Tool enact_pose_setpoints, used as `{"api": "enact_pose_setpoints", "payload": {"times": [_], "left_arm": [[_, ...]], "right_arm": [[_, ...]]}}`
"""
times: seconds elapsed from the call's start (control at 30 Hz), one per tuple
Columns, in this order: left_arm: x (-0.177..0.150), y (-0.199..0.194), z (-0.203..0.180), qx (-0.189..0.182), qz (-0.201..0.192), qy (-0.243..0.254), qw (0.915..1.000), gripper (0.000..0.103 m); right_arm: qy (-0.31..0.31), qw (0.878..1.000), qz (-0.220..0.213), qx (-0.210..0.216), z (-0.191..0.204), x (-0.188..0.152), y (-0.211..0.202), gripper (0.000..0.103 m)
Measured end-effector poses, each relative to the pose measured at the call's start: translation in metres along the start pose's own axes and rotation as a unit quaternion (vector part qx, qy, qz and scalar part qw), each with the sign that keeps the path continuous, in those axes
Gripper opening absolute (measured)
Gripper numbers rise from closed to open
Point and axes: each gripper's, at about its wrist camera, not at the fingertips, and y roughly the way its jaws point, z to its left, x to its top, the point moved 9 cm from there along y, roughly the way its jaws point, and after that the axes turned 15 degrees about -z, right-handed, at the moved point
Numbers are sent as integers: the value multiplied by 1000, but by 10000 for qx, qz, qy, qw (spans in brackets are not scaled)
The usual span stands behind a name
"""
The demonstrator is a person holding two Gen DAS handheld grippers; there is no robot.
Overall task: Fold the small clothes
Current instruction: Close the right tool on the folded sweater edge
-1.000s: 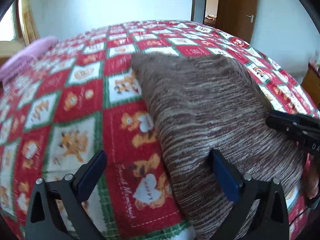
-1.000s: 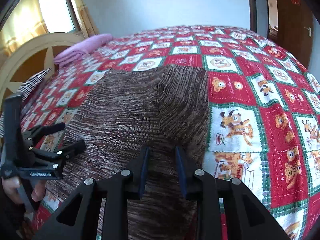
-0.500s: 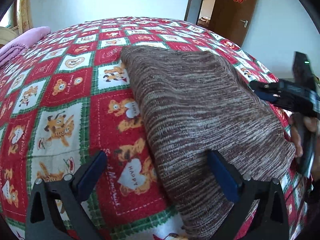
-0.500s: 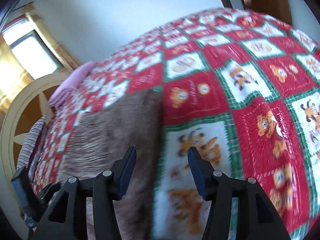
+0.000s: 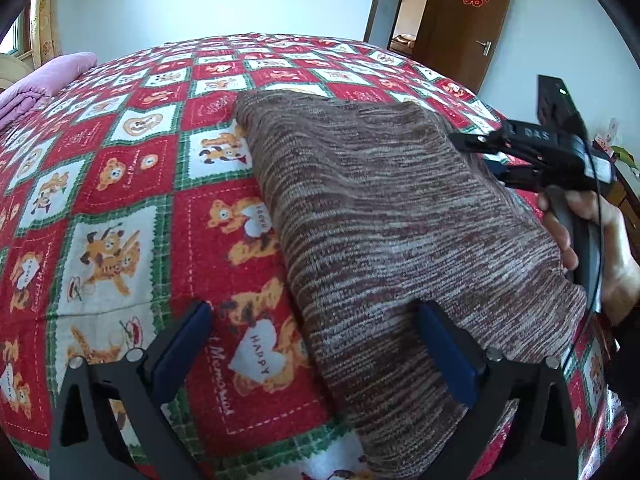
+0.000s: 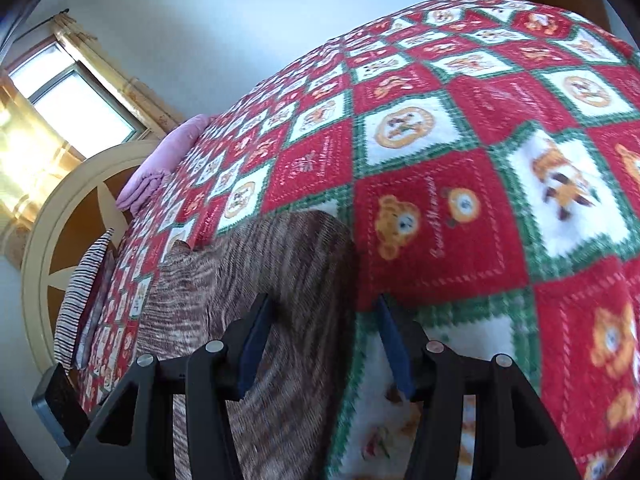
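A brown and white knitted garment lies folded flat on the red, white and green bear-print bedspread. My left gripper is open and empty, its jaws straddling the garment's near left edge. My right gripper is open and empty over the garment's right edge, one finger above the knit and one above the bedspread. The right gripper also shows in the left wrist view, held in a hand at the garment's far right side.
A folded pink blanket lies at the bed's far left corner, also in the right wrist view. A round cream headboard and a striped pillow are at the left. A brown door stands behind the bed.
My right gripper opened, let go of the garment and swung to its right edge, tilting. My left gripper stayed open and drew back a little.
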Motion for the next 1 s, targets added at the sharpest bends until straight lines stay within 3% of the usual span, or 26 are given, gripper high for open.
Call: {"api": "enact_pose_setpoints", "payload": {"times": [0.23,0.37,0.87,1.0], "left_arm": [[1,0,-4,-124,-15,41,9999,103],[1,0,-7,-189,-16,69,9998,103],[2,-1,-20,-481,-41,219,9986,87],[3,-1,-25,-575,-18,239,9981,79]], "right_arm": [[184,9994,43,291,3,4,11,47],[803,9937,128,772,-5,3,11,31],[199,9977,120,631,11,-6,18,25],[198,9979,134,605,9,-6,20,25]]}}
